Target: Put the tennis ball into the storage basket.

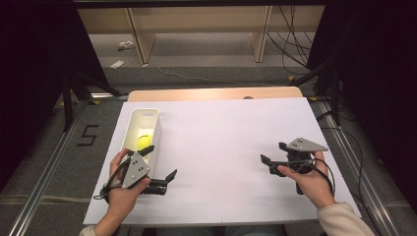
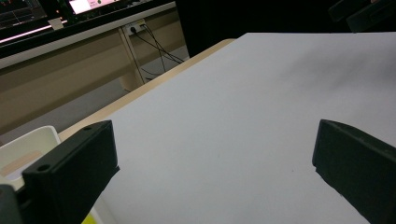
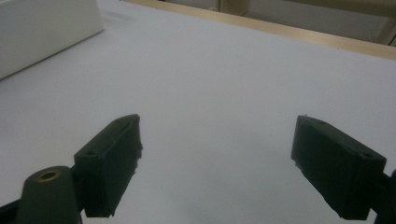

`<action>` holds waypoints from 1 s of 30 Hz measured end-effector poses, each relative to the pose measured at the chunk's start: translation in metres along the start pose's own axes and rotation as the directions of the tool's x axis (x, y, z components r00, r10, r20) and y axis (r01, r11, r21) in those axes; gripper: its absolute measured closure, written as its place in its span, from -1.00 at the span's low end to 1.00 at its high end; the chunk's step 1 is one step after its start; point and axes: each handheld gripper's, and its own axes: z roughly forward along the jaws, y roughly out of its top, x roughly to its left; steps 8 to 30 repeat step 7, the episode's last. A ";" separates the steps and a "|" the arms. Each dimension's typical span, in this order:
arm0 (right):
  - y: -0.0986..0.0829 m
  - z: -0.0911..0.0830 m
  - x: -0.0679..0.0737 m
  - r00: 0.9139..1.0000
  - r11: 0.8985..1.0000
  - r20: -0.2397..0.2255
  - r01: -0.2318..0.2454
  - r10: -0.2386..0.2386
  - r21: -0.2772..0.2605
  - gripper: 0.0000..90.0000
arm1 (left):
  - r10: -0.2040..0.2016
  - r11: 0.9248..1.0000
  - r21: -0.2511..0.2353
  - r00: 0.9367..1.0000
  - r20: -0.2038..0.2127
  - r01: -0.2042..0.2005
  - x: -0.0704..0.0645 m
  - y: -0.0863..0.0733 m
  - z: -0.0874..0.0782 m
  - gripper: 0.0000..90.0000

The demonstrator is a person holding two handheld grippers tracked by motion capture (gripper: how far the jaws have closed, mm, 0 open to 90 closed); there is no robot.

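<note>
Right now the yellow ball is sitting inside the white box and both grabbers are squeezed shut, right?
Not quite. The yellow ball does sit inside the white box, but the left gripper and right gripper are both open, empty, jaws wide apart. The two gripper views show it.

Legible markings: a single numeral "5" (image 1: 87, 135), laid out in dark tape strips on the grey floor (image 1: 49, 162) to the left of the worktop (image 1: 221, 147), seen in the high view. The lit monitor screens (image 2: 88, 4) at the top of the left gripper view carry content too small and blurred to read.
</note>
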 end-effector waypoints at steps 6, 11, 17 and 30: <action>-0.001 0.000 0.000 1.000 1.000 -0.003 -0.012 0.012 -0.015 -0.62 | -0.002 1.000 -0.001 1.000 0.004 0.002 0.000 0.000 0.001 -1.00; -0.001 0.001 0.001 1.000 1.000 -0.005 -0.012 0.012 -0.015 -0.62 | -0.003 1.000 0.000 1.000 0.003 0.003 0.000 0.000 0.001 -1.00; -0.001 0.001 0.001 1.000 1.000 -0.005 -0.012 0.012 -0.015 -0.62 | -0.003 1.000 0.000 1.000 0.003 0.003 0.000 0.000 0.001 -1.00; -0.001 0.001 0.001 1.000 1.000 -0.005 -0.012 0.012 -0.015 -0.62 | -0.003 1.000 0.000 1.000 0.003 0.003 0.000 0.000 0.001 -1.00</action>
